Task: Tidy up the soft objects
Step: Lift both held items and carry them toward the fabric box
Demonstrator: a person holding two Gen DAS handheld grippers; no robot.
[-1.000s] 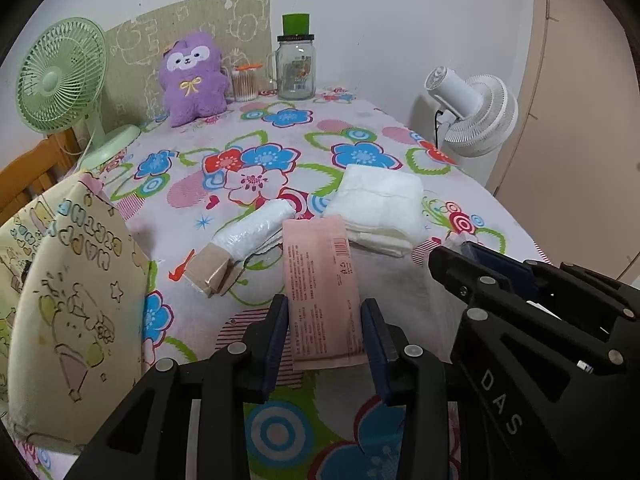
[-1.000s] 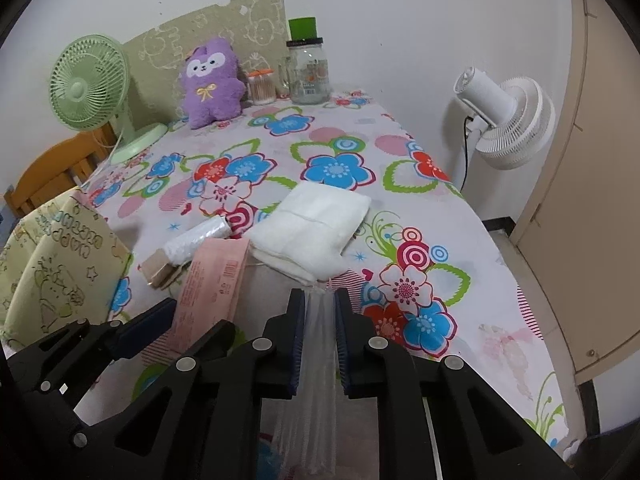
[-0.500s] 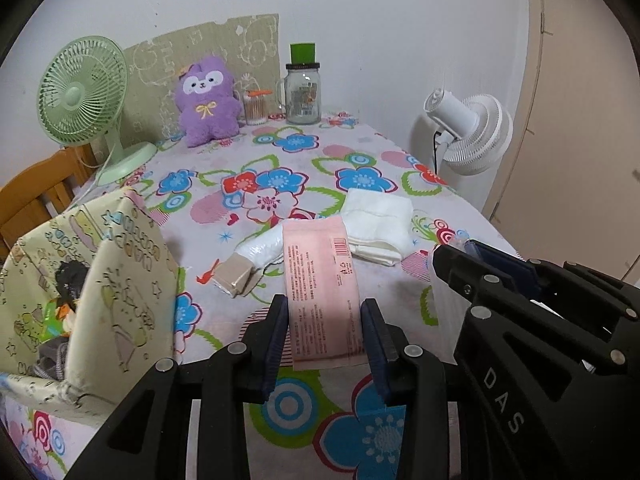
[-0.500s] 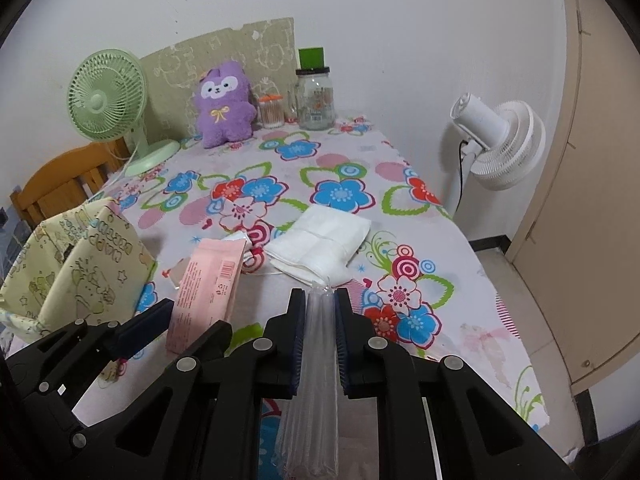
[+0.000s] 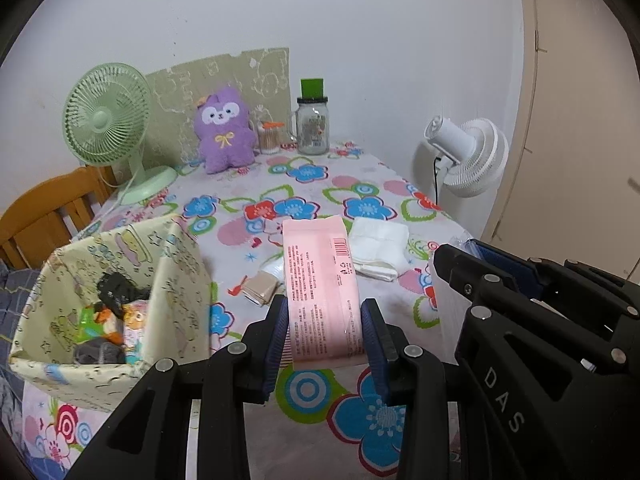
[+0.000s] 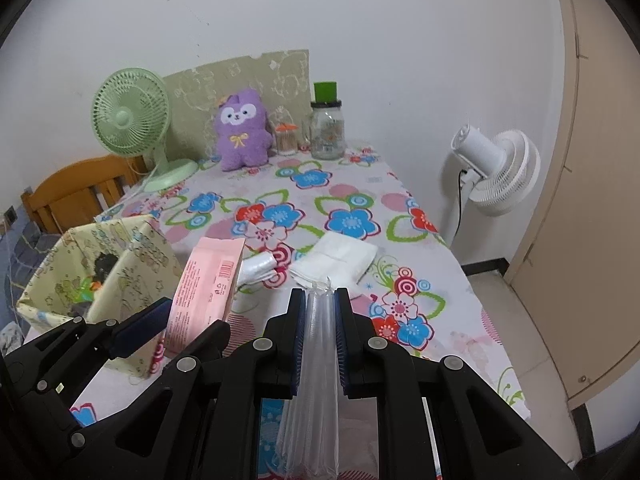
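My left gripper (image 5: 324, 320) is shut on a pink soft pack (image 5: 318, 284) and holds it above the floral table; the pack also shows in the right wrist view (image 6: 208, 280). My right gripper (image 6: 318, 312) is shut on a clear plastic bag (image 6: 316, 380) that hangs down between its fingers. A cream fabric bin (image 5: 120, 304) with several small items inside stands at the left, also in the right wrist view (image 6: 128, 264). A folded white cloth (image 5: 378, 246), a white roll (image 6: 258, 266) and a tan packet (image 5: 262, 290) lie on the table.
A purple plush (image 5: 224, 136), a glass jar (image 5: 312, 128) and a green fan (image 5: 108, 120) stand at the table's far end. A white fan (image 5: 472, 156) stands off the right edge. A wooden chair (image 5: 44, 216) is at the left. A beige door (image 6: 592, 200) is right.
Both grippers have risen and drawn back from the table with their loads. The fabric bin's inside has come into view at the left.
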